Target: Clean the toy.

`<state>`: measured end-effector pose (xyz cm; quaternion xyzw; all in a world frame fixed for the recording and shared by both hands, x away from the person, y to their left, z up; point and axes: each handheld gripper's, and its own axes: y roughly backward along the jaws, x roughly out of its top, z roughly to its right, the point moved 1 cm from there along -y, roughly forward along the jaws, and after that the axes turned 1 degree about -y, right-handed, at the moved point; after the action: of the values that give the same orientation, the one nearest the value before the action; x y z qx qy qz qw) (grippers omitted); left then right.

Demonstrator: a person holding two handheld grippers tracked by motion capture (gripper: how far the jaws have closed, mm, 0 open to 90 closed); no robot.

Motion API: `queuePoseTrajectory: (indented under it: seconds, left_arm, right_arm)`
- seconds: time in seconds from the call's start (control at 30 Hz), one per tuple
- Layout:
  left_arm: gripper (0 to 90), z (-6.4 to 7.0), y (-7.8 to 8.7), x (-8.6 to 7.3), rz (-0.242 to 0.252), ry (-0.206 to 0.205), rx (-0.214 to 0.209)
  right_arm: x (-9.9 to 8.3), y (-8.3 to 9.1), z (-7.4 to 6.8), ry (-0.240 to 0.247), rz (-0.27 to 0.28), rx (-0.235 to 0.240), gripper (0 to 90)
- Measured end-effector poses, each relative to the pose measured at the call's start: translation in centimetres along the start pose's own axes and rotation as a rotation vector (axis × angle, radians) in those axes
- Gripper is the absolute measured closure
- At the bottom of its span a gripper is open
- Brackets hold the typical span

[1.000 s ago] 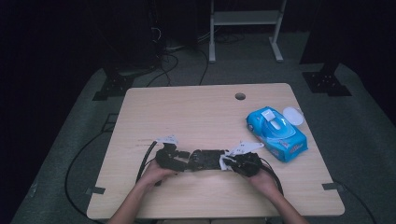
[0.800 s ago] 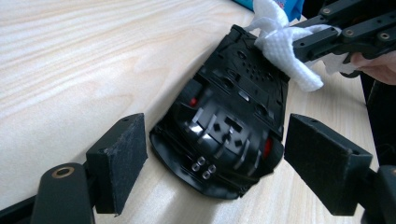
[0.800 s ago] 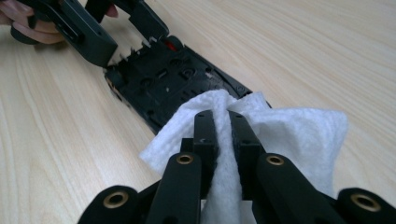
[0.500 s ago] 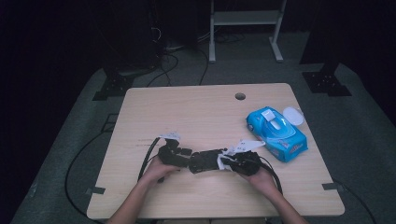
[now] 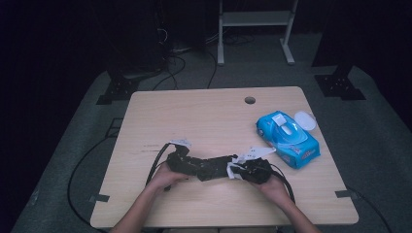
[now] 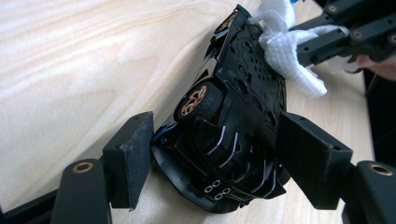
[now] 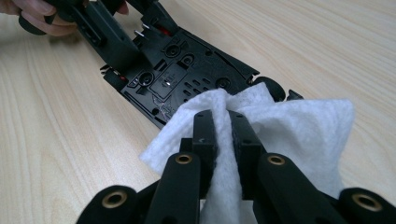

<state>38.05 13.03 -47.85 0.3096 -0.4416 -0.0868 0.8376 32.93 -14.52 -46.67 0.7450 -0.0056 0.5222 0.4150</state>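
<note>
A black toy car point(image 6: 233, 116) with bronze wheels lies tipped on its side, its underside showing. My left gripper point(image 6: 219, 158) is shut on the car's rear end, one pad on each side. My right gripper point(image 7: 222, 121) is shut on a white wipe point(image 7: 289, 126), which it presses against the car's underside point(image 7: 187, 70). In the high view the car point(image 5: 209, 167) sits near the table's front edge, between the left gripper point(image 5: 187, 162) and the right gripper point(image 5: 238, 170). The wipe point(image 6: 289, 51) touches the car's far end in the left gripper view.
A blue pack of wipes point(image 5: 287, 140) lies at the right of the wooden table point(image 5: 194, 116), its white lid point(image 5: 305, 120) flipped open. A cable hole point(image 5: 249, 100) is at the back. Cables trail off the table's left side.
The left gripper and the car have shifted slightly to the right. The right gripper keeps the wipe against the car and has barely moved.
</note>
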Motion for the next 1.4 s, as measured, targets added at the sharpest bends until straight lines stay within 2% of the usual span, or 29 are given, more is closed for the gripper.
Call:
queuePoseTrajectory:
  seconds: [0.1,0.23,0.37,0.4,0.47,0.57,0.67,0.77,0.9,1.0,1.13,1.17,1.3,1.4]
  left_arm:
    - [29.0,0.2,0.0,-0.2,0.022,-0.023,0.008]
    - [29.0,0.9,0.1,-0.2,0.03,-0.089,0.046]
    - [29.2,2.1,0.2,-0.1,0.028,-0.176,0.106]
    - [29.3,2.5,0.2,-0.1,0.031,-0.214,0.129]
    - [29.5,3.3,0.1,-0.3,0.041,-0.267,0.164]
    - [29.8,4.1,0.0,-0.7,0.061,-0.318,0.2]
    - [30.0,4.9,-0.1,-1.0,0.074,-0.39,0.242]
    - [30.2,5.5,-0.2,-1.2,0.075,-0.442,0.272]
    - [30.2,6.0,-0.3,-1.6,0.091,-0.482,0.299]
    - [30.0,6.3,-0.3,-1.9,0.096,-0.519,0.321]
    - [29.7,6.5,-0.3,-2.1,0.1,-0.539,0.336]
    - [29.7,6.5,-0.3,-2.1,0.1,-0.541,0.338]
    - [29.7,6.7,-0.4,-2.2,0.107,-0.559,0.347]
    - [29.7,6.9,-0.5,-2.3,0.108,-0.578,0.358]
  right_arm:
    - [-0.1,0.1,0.0,-0.007,0.0,0.002,82.2]
    - [-0.1,0.1,0.0,-0.002,0.006,0.007,82.3]
    - [-0.3,0.4,0.0,-0.004,0.01,0.011,82.3]
    - [-0.3,0.4,0.1,-0.004,0.011,0.011,82.2]
    - [-0.5,0.6,0.1,0.001,0.012,0.006,82.2]
    - [-0.6,0.8,0.1,0.0,0.012,0.002,82.2]
    - [-0.6,1.1,0.2,0.007,0.006,0.005,82.1]
    - [-0.3,1.7,0.7,-0.002,0.031,-0.01,81.7]
    - [0.3,2.5,1.8,-0.008,0.055,-0.033,79.5]
    - [0.7,2.6,2.3,-0.007,0.043,-0.035,75.9]
    - [1.3,2.5,2.6,0.019,0.036,-0.047,69.6]
    - [1.3,2.5,2.9,0.013,0.038,-0.047,67.9]
    - [1.2,2.2,4.1,-0.026,0.037,0.006,59.4]
    - [1.3,1.9,4.8,-0.032,0.006,0.039,49.8]
